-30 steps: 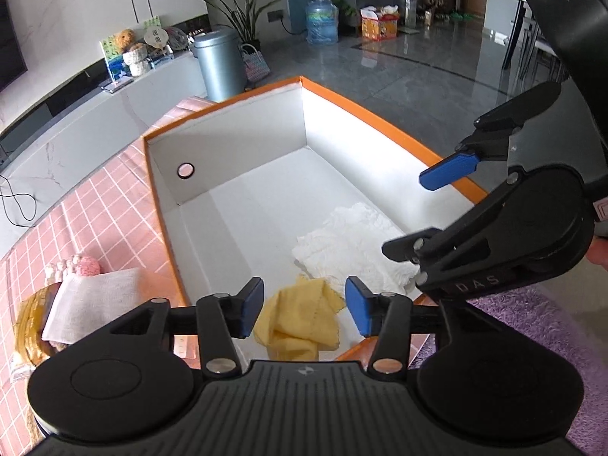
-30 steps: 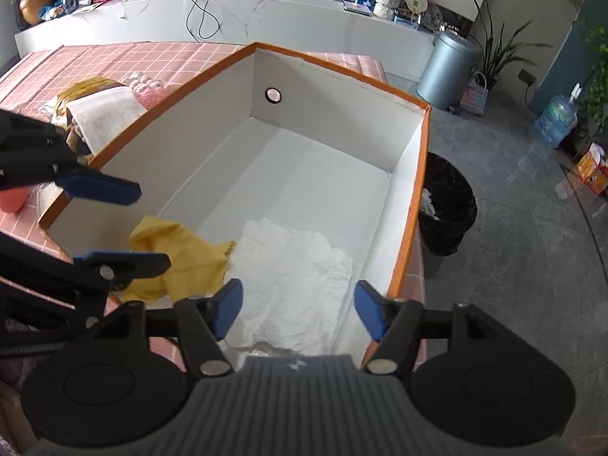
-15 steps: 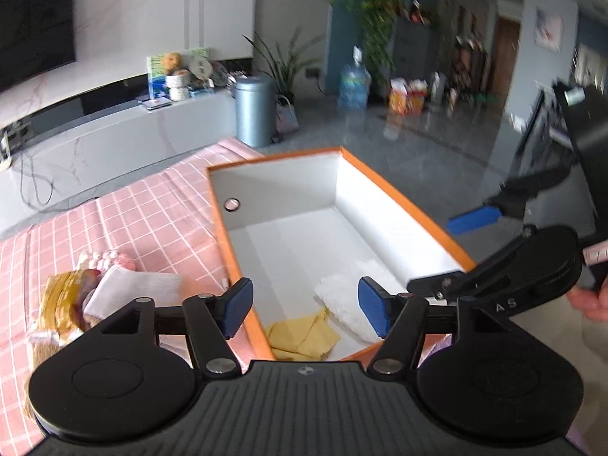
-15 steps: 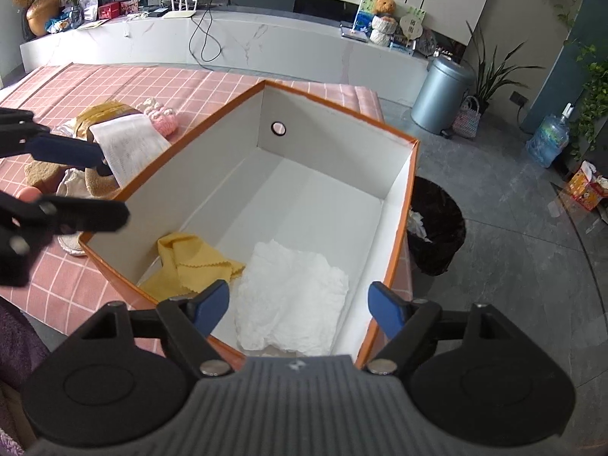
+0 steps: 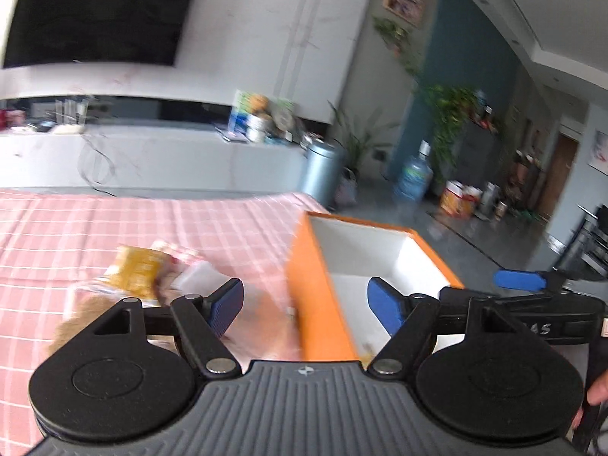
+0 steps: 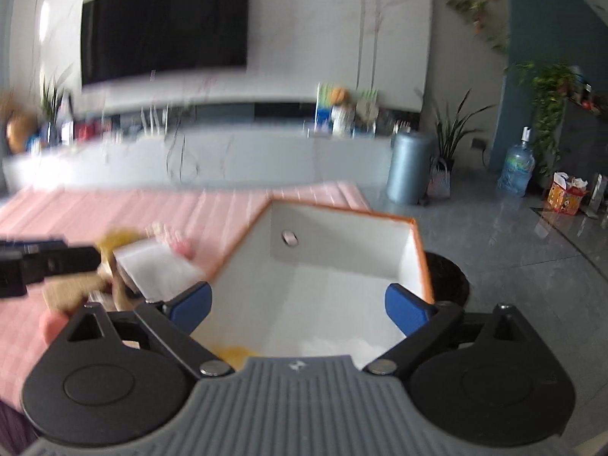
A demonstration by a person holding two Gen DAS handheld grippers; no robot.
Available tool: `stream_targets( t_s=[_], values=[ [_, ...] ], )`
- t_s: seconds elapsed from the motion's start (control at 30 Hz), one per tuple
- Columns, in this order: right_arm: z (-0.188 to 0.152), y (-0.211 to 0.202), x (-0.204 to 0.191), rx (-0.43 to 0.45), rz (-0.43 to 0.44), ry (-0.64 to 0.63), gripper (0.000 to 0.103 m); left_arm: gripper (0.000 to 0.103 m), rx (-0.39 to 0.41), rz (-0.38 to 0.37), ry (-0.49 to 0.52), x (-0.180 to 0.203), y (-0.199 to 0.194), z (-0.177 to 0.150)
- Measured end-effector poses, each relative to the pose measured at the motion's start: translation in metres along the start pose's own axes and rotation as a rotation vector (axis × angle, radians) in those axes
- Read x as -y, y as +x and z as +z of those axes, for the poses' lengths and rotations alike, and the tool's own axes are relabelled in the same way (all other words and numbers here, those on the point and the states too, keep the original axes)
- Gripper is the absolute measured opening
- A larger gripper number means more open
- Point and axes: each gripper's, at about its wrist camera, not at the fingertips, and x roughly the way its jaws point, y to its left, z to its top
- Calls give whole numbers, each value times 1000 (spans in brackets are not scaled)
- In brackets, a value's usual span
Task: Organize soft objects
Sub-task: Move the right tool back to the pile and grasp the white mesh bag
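Two cloths are already in the orange box point(image 6: 420, 262): a sliver of the yellow cloth point(image 6: 233, 353) and the white cloth point(image 6: 342, 344) show on its floor at the near end, just above the right tool's body. Both tools are now between loads, I'd say, heading for the next pick.

The left gripper point(image 5: 306, 306) has its jaws opening, with nothing between them. It aims at the box's near left corner, and the pile of soft things point(image 5: 152, 271) lies on the pink checked tablecloth point(image 5: 76, 235), just left of its left pad. The right gripper point(image 6: 298, 304) is also opening and empty, looking down into the box.

Next, the left tool needs to drop towards that pile and single out one piece, probably the white folded cloth point(image 6: 159, 266) on top, without dragging its neighbours along.

Compared with a second ago, both tools have lifted and pulled back from the box. Both pairs of jaws stand wider. The left view has swung off the box interior towards the tablecloth, and the cloths inside are nearly out of sight.
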Motion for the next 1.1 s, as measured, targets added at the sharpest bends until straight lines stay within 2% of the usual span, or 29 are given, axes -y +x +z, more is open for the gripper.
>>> stream_targets(
  t_s=[0.13, 0.37, 0.63, 0.7, 0.77, 0.87, 1.0, 1.1],
  values=[
    [-2, 4, -30, 32, 44, 40, 96, 86, 27, 73, -51, -26, -17, -6],
    [-13, 22, -89, 10, 133, -18, 96, 79, -4, 197, -132, -77, -36, -19],
    [-34, 43, -140, -40, 203, -149, 86, 79, -84, 204, -171, -117, -43, -49],
    [-37, 50, -146, -64, 217, -177, 81, 79, -87, 212, -154, -119, -42, -53],
    [-34, 59, -149, -85, 216, -205, 81, 79, -92, 218, -129, -118, -38, -51],
    [-21, 80, -149, -148, 224, -245, 81, 79, -98, 208, -109, -122, -30, -42],
    [2, 119, -141, -298, 275, -300, 81, 79, -118, 188, -92, -123, -14, -26],
    [15, 145, -134, -379, 276, -323, 81, 79, -132, 161, -74, -122, 1, -17]
  ],
)
